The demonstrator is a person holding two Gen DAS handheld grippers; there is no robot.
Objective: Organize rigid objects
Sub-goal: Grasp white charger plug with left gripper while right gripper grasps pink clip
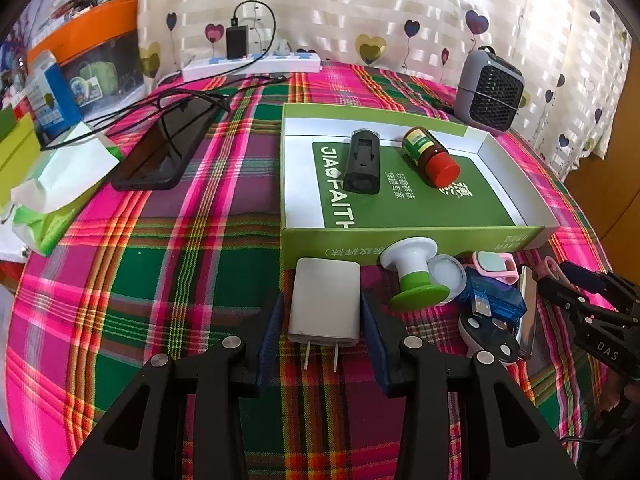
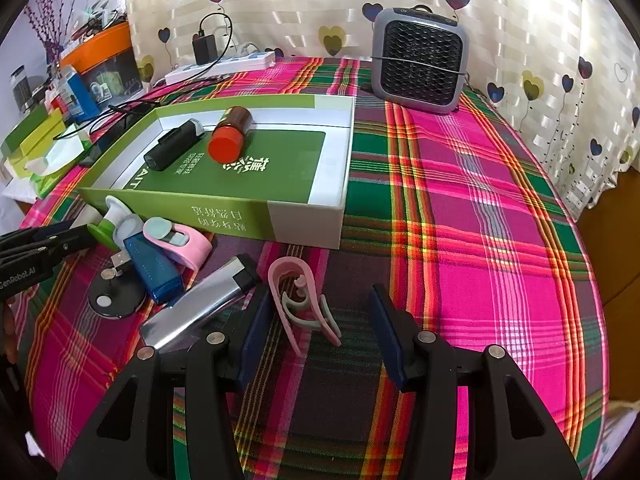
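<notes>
A green box lid (image 1: 412,238) (image 2: 224,216) holds a black battery pack (image 1: 362,162) (image 2: 174,150) and a red-capped brown bottle (image 1: 432,158) (image 2: 230,136). My left gripper (image 1: 322,312) is open, its fingers on either side of a white charger plug (image 1: 325,306) lying on the cloth. My right gripper (image 2: 316,312) is open around a pink clip (image 2: 298,300). Beside it lie a silver lighter (image 2: 200,308), a blue USB device (image 2: 154,266) (image 1: 494,298), a pink counter (image 2: 180,240) (image 1: 494,266), a green-and-white spool (image 1: 412,274) and a black disc (image 2: 116,294).
A grey fan heater (image 1: 490,92) (image 2: 420,66) stands at the back. A black phone (image 1: 168,148), cables, a power strip (image 1: 252,64) and tissue pack (image 1: 60,196) lie at the left. Boxes stack at the far left. Bare plaid cloth (image 2: 480,240) lies to the right.
</notes>
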